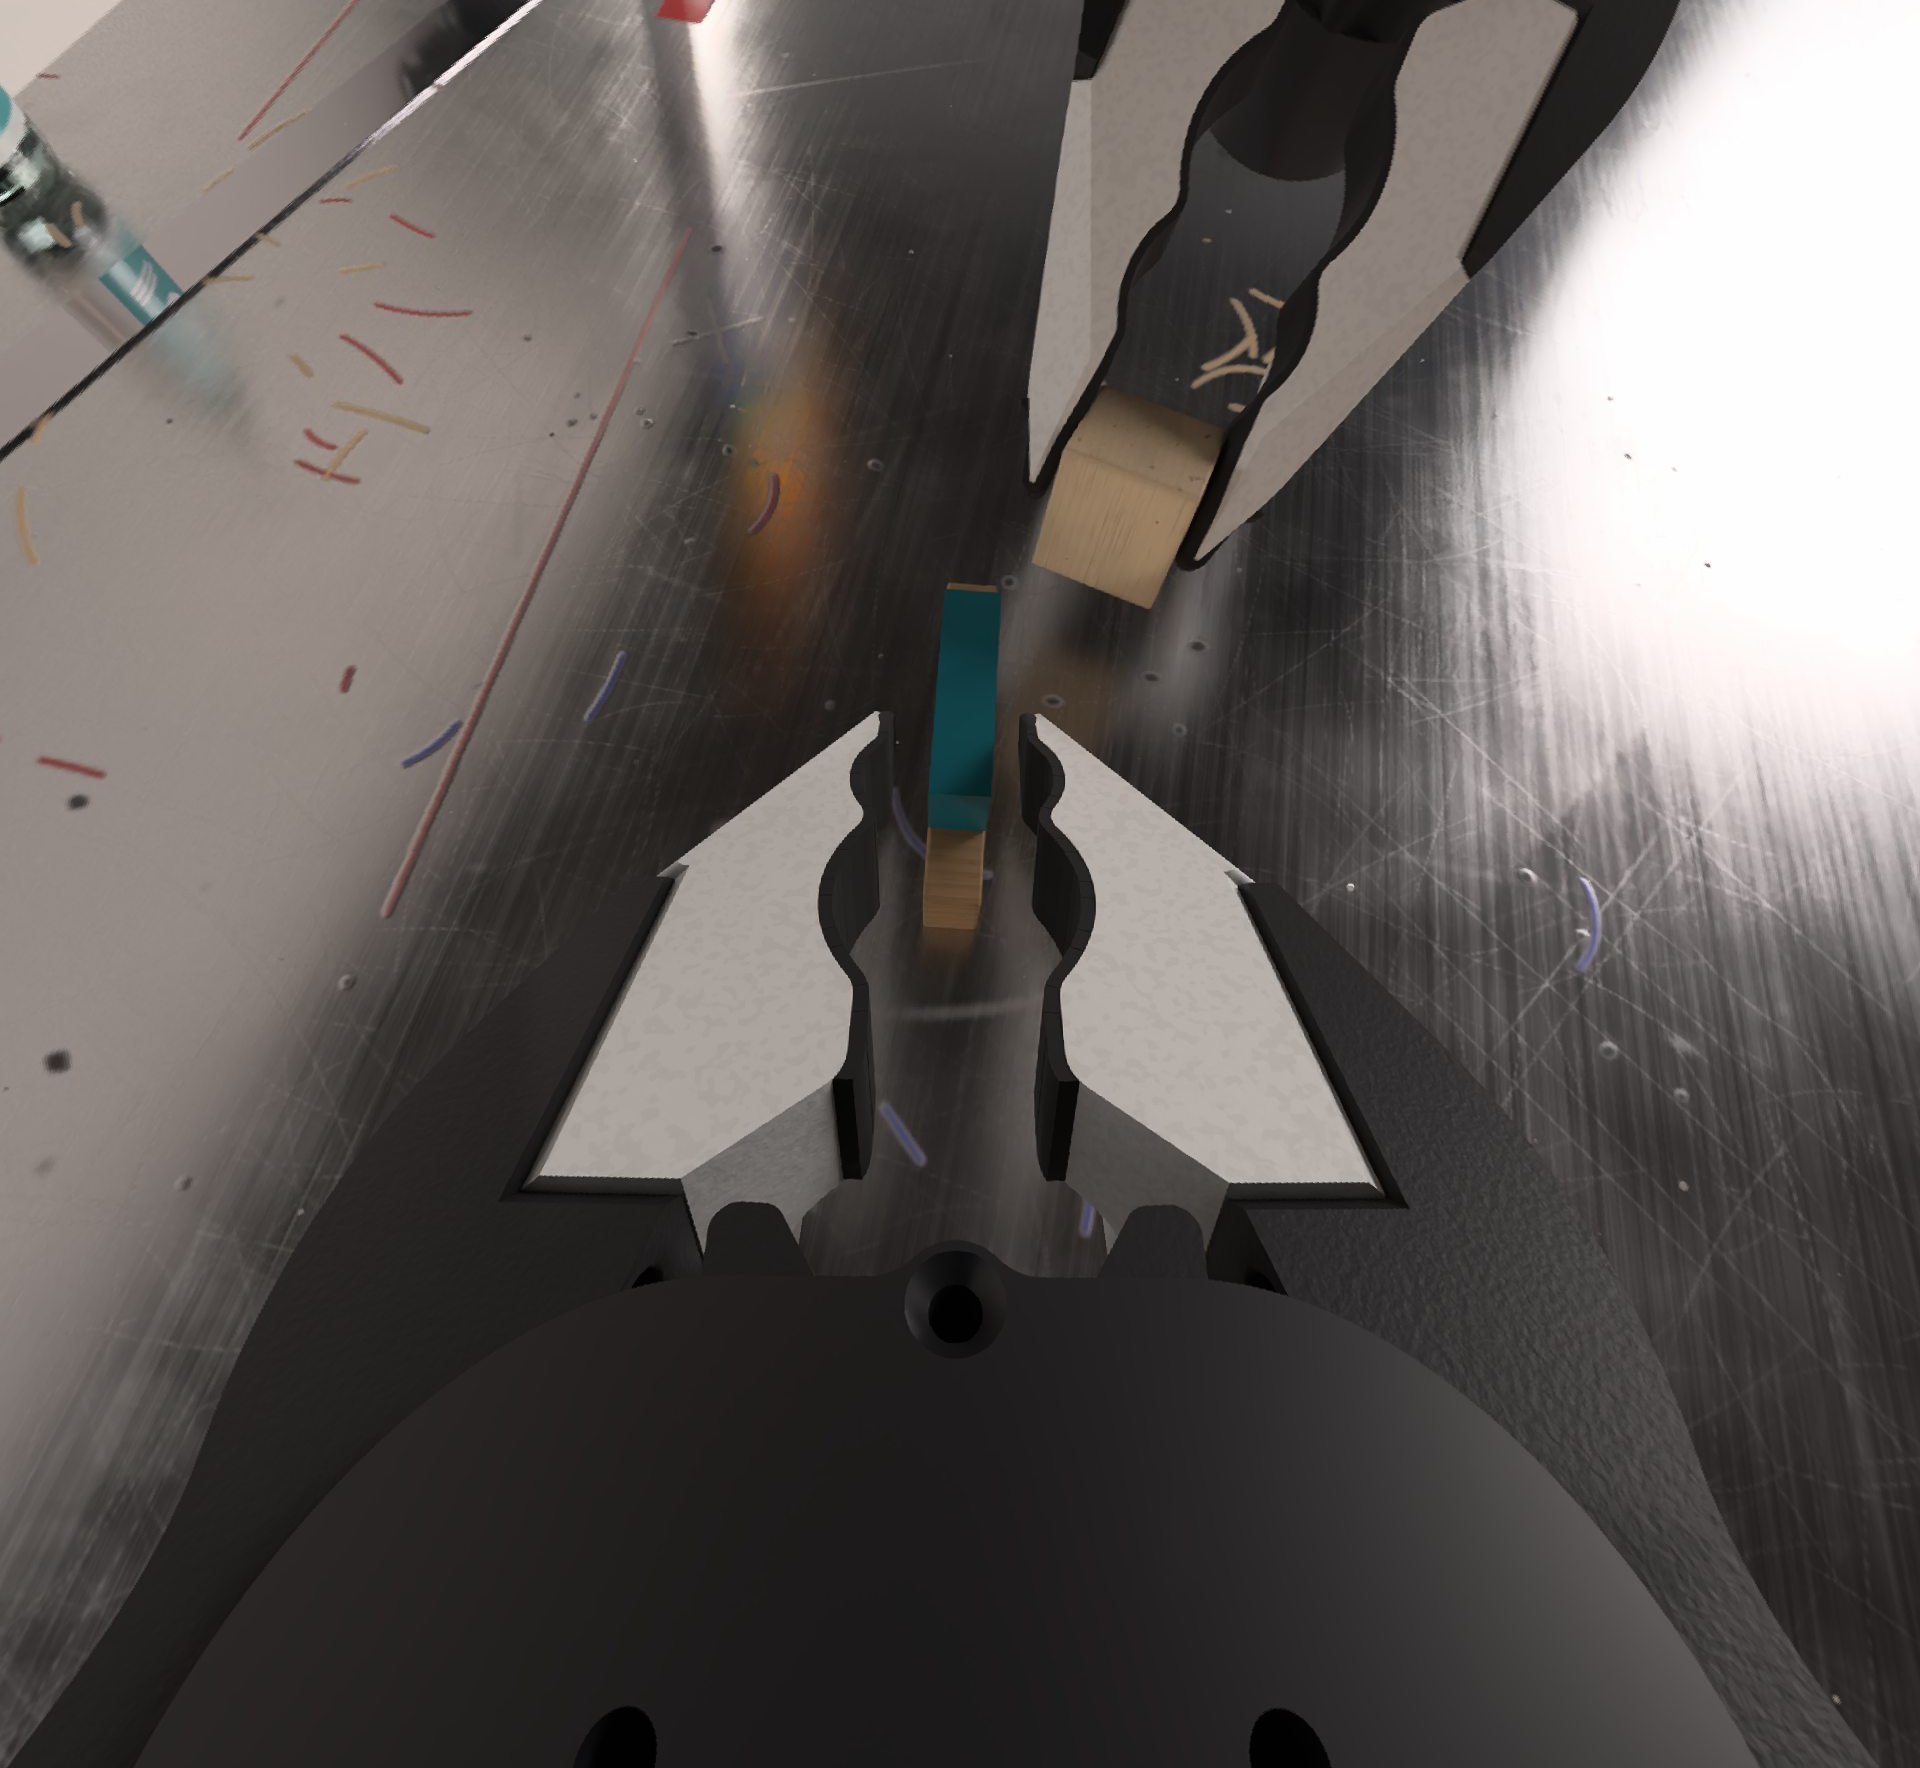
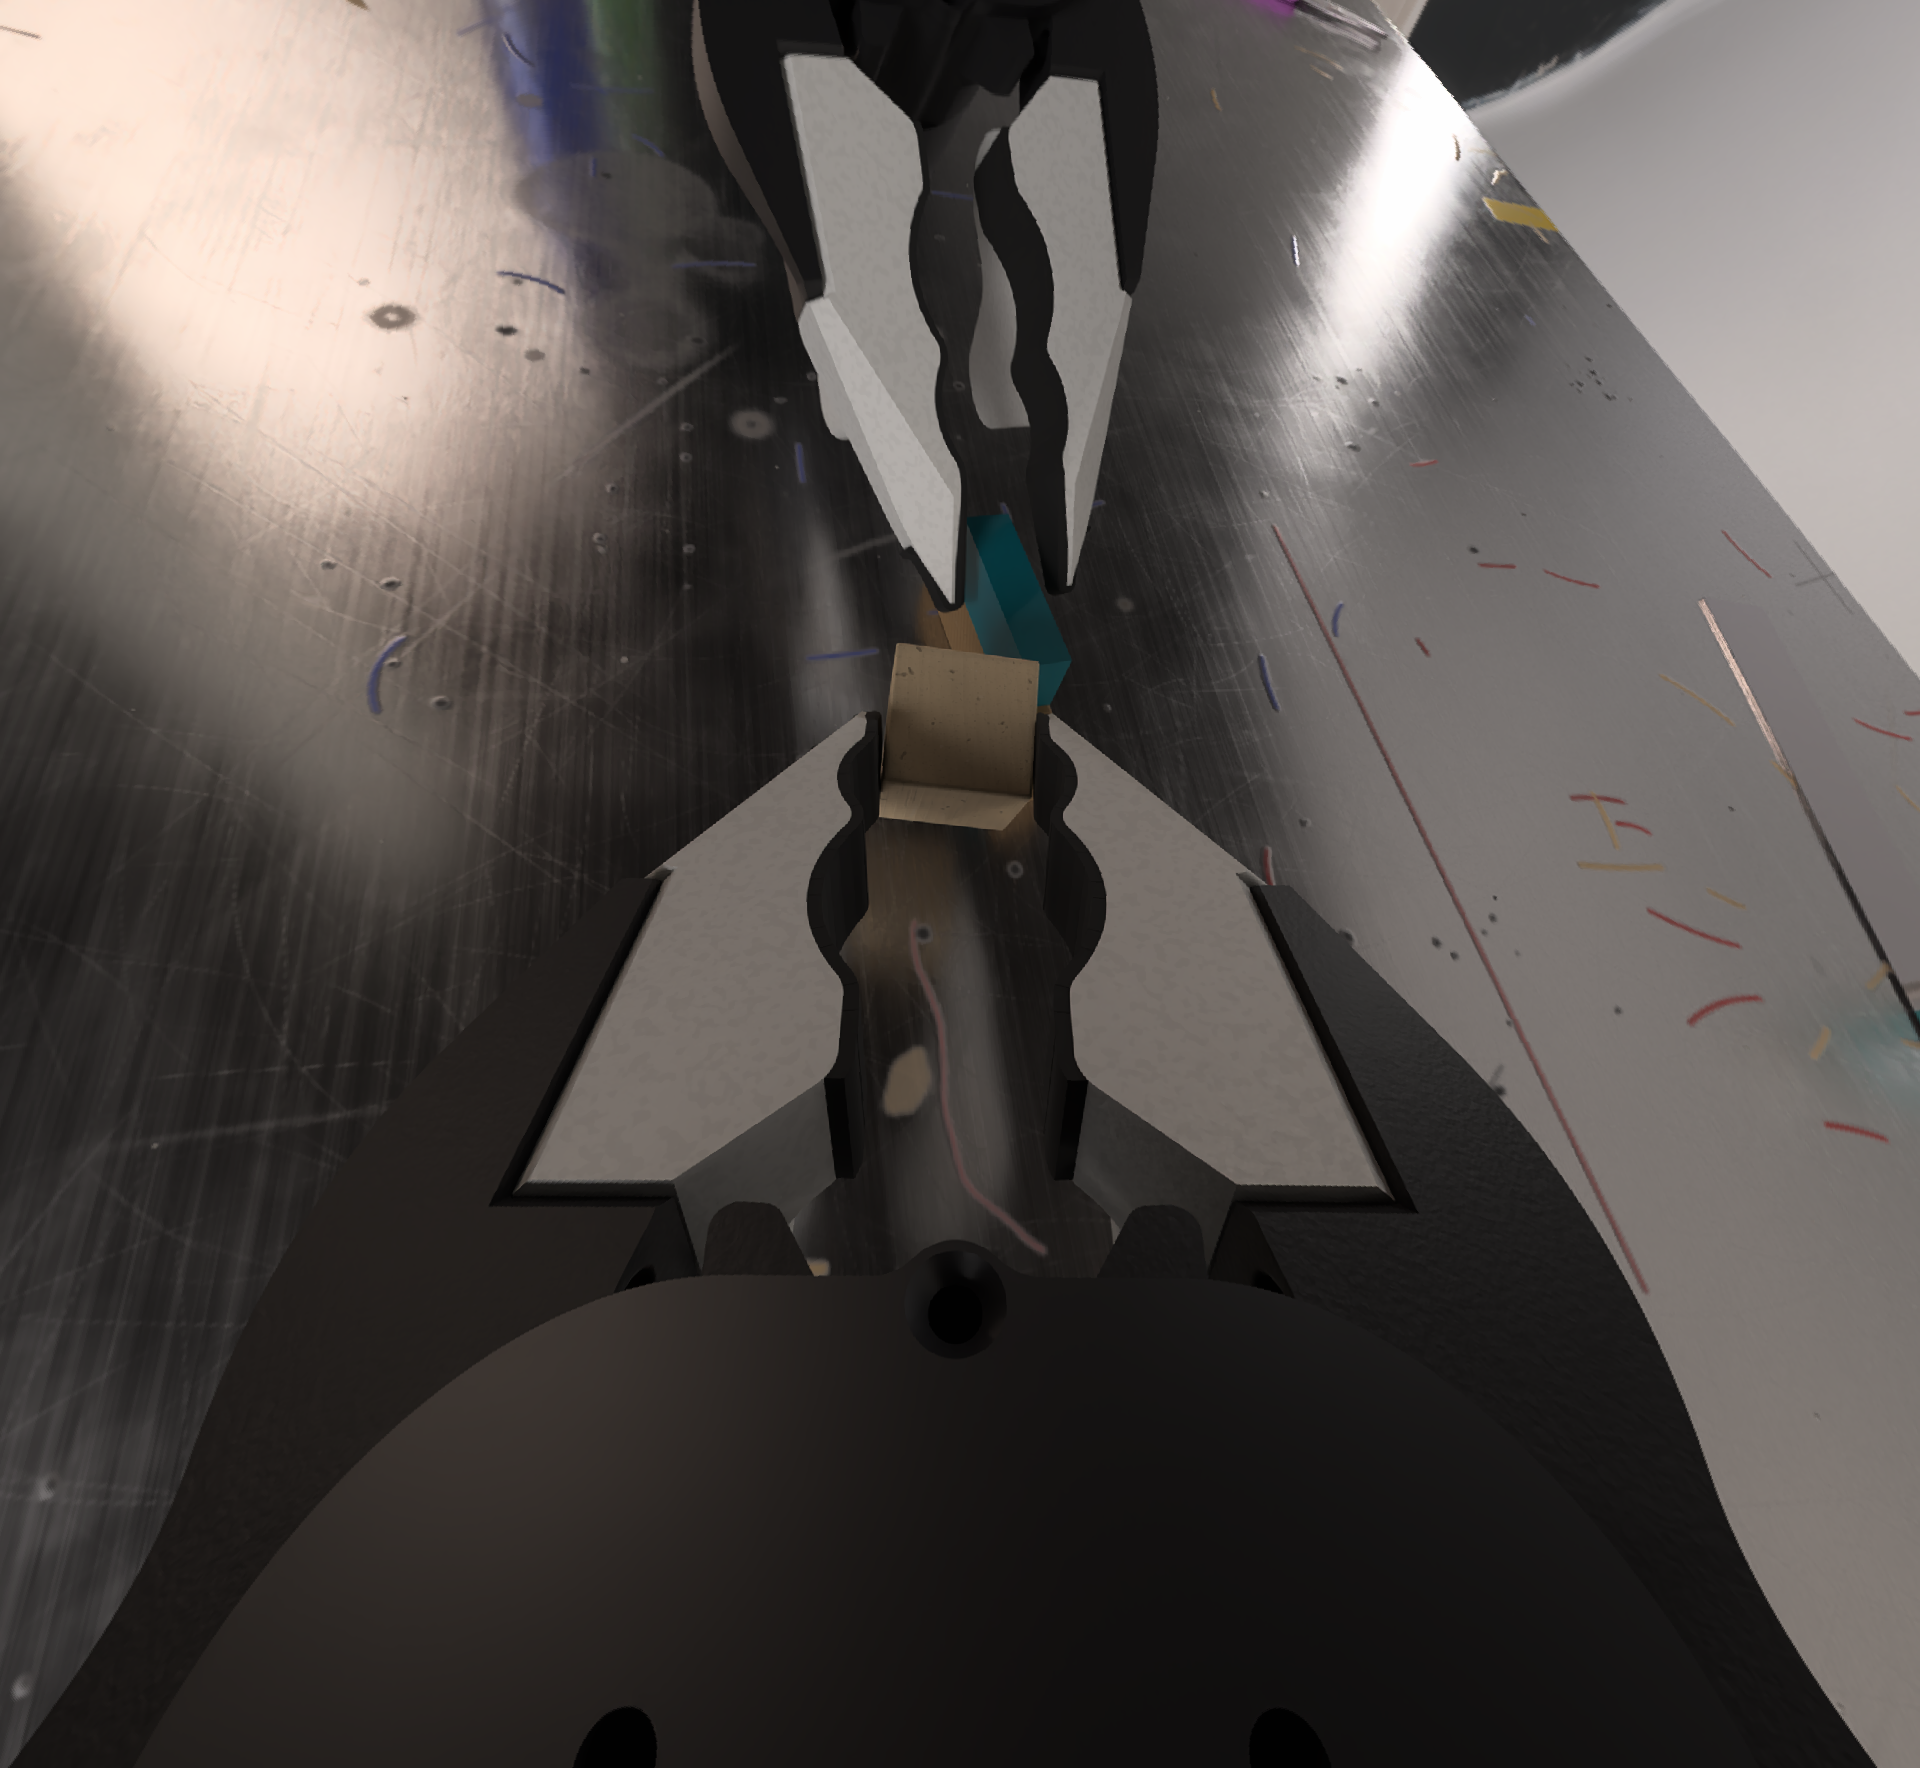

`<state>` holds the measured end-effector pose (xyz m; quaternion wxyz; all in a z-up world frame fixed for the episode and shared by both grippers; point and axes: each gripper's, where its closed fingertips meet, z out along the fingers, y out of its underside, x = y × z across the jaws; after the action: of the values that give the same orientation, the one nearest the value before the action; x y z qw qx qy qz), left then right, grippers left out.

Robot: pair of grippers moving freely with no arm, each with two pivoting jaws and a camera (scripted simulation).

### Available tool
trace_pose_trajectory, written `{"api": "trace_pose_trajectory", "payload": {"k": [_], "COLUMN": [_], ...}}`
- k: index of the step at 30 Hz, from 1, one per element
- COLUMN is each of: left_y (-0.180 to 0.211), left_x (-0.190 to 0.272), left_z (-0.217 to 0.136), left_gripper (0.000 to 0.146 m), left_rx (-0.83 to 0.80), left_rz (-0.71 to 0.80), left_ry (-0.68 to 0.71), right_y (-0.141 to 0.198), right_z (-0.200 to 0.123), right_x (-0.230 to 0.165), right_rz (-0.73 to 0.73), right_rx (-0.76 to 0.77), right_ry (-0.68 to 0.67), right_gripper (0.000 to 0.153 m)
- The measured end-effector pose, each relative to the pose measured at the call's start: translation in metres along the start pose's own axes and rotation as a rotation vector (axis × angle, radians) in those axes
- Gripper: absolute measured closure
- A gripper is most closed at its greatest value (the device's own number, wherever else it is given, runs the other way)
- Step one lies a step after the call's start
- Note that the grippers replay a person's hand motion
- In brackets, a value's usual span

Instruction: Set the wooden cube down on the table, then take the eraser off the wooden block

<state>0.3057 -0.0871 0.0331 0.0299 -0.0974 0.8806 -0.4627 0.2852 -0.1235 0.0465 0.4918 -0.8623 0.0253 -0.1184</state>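
Lengthwise, teal eraser [image 1: 966, 710] atop wooden block [image 1: 953, 880]

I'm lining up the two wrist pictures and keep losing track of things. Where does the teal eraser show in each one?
Left wrist view: the teal eraser sits just above centre, lying on the wooden block, between the left gripper fingertips.
Right wrist view: the eraser is above centre, partly hidden behind the wooden cube.
Shared landmark: the wooden cube, held in the right gripper in both views.
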Motion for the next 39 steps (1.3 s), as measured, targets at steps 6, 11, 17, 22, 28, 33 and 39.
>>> {"api": "trace_pose_trajectory", "payload": {"k": [6,11,17,22,28,33,39], "left_y": [0.001,0.002,0.005,0.003,0.003,0.003,0.003], "left_x": [-0.004,-0.006,-0.007,-0.009,-0.009,-0.009,-0.011], "left_z": [0.000,0.000,0.003,0.002,0.002,0.002,0.002], "left_gripper": [0.123,0.123,0.123,0.123,0.124,0.124,0.124], "left_rx": [-0.004,-0.010,-0.044,-0.034,-0.039,-0.033,-0.033], "left_rz": [-0.015,-0.007,0.031,0.021,0.029,0.019,0.010], "left_ry": [-0.011,-0.028,-0.070,-0.085,-0.093,-0.085,-0.088], "right_y": [-0.003,-0.001,-0.002,0.004,0.013,0.013,0.016], "right_z": [-0.003,-0.002,-0.006,-0.001,0.006,0.003,0.001], "right_x": [-0.002,0.000,0.001,-0.001,-0.004,-0.003,-0.001], "right_rz": [0.028,0.025,0.020,0.006,-0.033,-0.028,-0.038], "right_rx": [0.028,0.011,0.027,-0.015,-0.090,-0.075,-0.089], "right_ry": [-0.036,-0.022,-0.004,-0.001,0.000,0.020,0.036], "right_gripper": [0.124,0.124,0.124,0.124,0.124,0.124,0.124]}}
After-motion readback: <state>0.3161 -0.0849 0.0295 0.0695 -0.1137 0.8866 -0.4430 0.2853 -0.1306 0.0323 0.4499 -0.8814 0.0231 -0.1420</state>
